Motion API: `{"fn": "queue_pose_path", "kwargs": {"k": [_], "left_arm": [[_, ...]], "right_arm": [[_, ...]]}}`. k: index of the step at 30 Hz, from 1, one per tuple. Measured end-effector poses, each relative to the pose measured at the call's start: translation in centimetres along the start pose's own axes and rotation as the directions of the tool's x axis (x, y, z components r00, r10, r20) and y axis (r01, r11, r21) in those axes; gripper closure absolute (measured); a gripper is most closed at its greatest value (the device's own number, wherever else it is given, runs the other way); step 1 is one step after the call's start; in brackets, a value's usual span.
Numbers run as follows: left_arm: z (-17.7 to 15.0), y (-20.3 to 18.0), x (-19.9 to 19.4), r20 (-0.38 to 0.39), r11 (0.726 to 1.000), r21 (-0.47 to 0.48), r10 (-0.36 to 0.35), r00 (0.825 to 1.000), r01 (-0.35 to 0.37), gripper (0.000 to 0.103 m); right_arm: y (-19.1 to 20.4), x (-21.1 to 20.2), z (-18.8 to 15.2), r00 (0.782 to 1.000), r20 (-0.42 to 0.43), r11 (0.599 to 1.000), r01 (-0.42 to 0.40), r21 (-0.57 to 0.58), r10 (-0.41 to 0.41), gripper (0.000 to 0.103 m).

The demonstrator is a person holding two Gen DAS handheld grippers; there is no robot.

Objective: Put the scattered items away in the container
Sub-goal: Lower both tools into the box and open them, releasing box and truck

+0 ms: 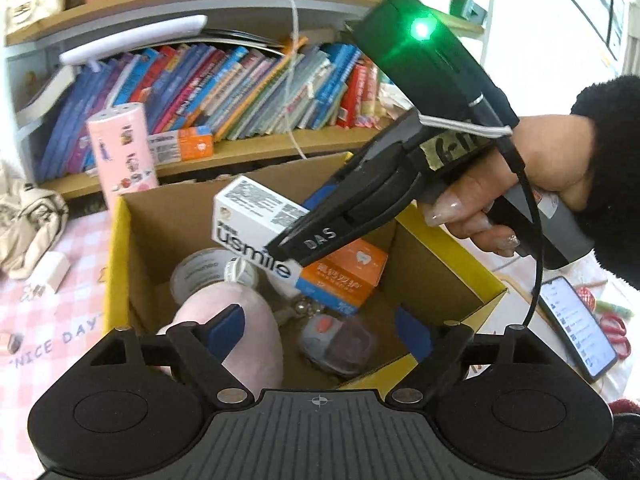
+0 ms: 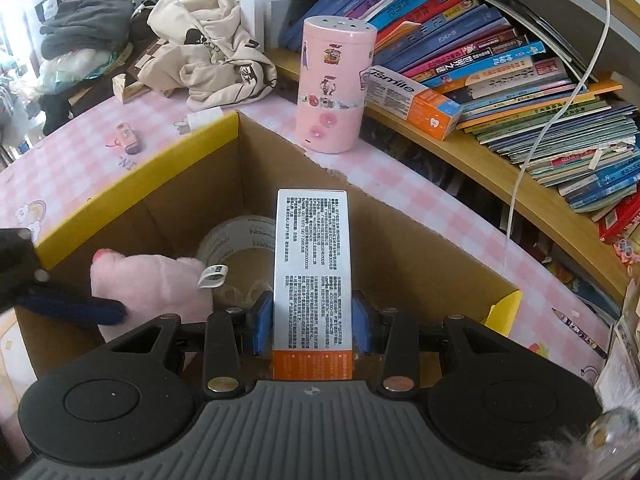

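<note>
You're most of the way there: right gripper (image 2: 312,320) is pinching the toothpaste box (image 2: 312,272) over the cardboard box (image 1: 116,248), left gripper (image 1: 320,328) spread empty above the pink plush (image 1: 248,320) inside, tape roll (image 2: 236,240) in too, pink canister (image 2: 334,88) outside.

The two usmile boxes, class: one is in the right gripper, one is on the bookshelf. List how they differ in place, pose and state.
The held usmile box hangs above the open cardboard box, while the shelf usmile box lies in front of the books. The held one points away from the right gripper, clamped between its blue pads; the shelf one lies flat, untouched. Both are white with an orange end.
</note>
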State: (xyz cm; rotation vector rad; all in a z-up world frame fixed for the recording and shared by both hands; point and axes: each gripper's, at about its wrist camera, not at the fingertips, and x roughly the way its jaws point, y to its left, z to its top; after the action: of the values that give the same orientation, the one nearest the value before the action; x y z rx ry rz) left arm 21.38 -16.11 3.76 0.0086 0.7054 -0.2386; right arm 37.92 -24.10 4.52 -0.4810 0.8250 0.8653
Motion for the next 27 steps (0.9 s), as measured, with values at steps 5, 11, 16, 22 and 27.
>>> {"fn": "queue_pose_path", "kwargs": {"k": [5,11,16,22,27], "left_arm": [[-0.8,0.6,-1.9,0.065,0.998,-0.032,0.049,0.997,-0.047,0.011],[-1.1,0.5,-3.2,0.101,0.996,-0.032,0.081,0.992,-0.078,0.01],[-1.3,0.4,-3.9,0.111,0.994,-0.031,0.11,0.988,-0.108,0.01],[-1.8,0.4,-4.8,0.122,0.989,-0.044,0.144,0.982,-0.14,0.007],[-2.4,0.3,-5.6,0.134,0.987,-0.044,0.157,0.978,-0.152,0.007]], "right_arm": [[0.0,0.2,-0.1,1.0,-0.008,1.0,-0.004,0.01,0.004,0.065],[0.3,0.2,-0.6,1.0,-0.006,0.999,-0.015,0.032,0.016,0.062],[0.7,-0.5,-0.9,1.0,0.012,0.999,-0.003,0.037,0.002,0.051],[0.8,-2.1,-1.6,0.999,0.043,0.998,0.026,0.061,-0.029,0.037],[0.9,-3.4,-2.2,0.996,0.073,0.995,0.048,0.092,-0.055,0.03]]}}
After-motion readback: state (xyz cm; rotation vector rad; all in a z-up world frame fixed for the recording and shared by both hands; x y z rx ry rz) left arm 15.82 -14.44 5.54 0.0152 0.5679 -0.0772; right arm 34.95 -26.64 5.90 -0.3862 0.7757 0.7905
